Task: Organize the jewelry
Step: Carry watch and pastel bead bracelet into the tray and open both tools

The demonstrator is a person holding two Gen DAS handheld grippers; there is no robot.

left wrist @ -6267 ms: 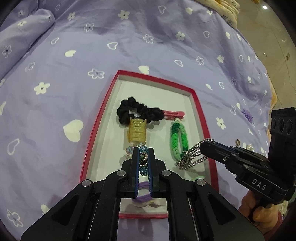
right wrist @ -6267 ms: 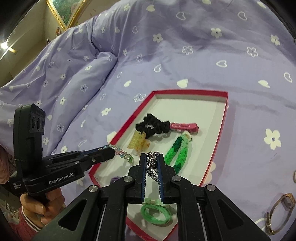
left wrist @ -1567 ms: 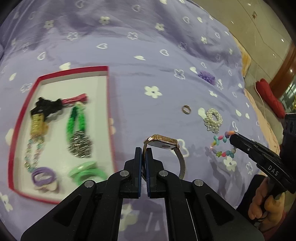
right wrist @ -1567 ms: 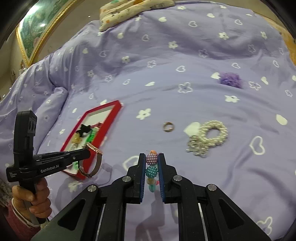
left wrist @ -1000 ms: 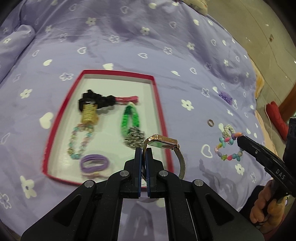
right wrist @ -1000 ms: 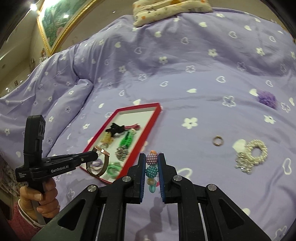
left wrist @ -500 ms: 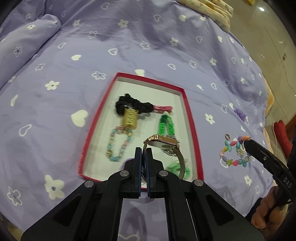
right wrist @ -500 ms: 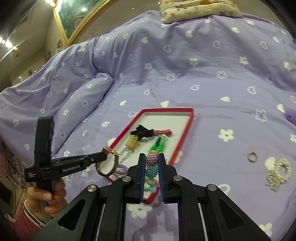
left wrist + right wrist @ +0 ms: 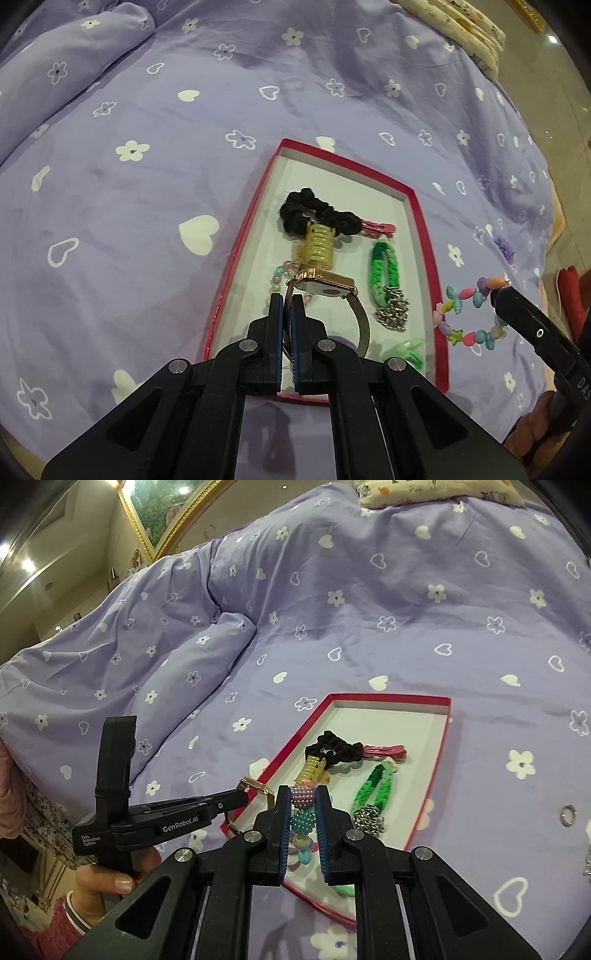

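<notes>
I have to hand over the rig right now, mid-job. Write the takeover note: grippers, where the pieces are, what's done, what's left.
Left gripper: shut on the gold watch by its mesh band, held above the red tray.
Right gripper: shut on the colourful bead bracelet, near the tray's right side.
In the tray: black scrunchie, gold claw clip, green braided band, silver chain.
Left: set down the watch and bracelet; the ring lies on the bedspread.

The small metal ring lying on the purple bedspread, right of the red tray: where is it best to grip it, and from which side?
The ring lies flat and alone on the soft bedspread. Probably come straight down from above, fingers spanning its outer rim, pinching across the hoop; from the side, nothing stands up to grip.
</notes>
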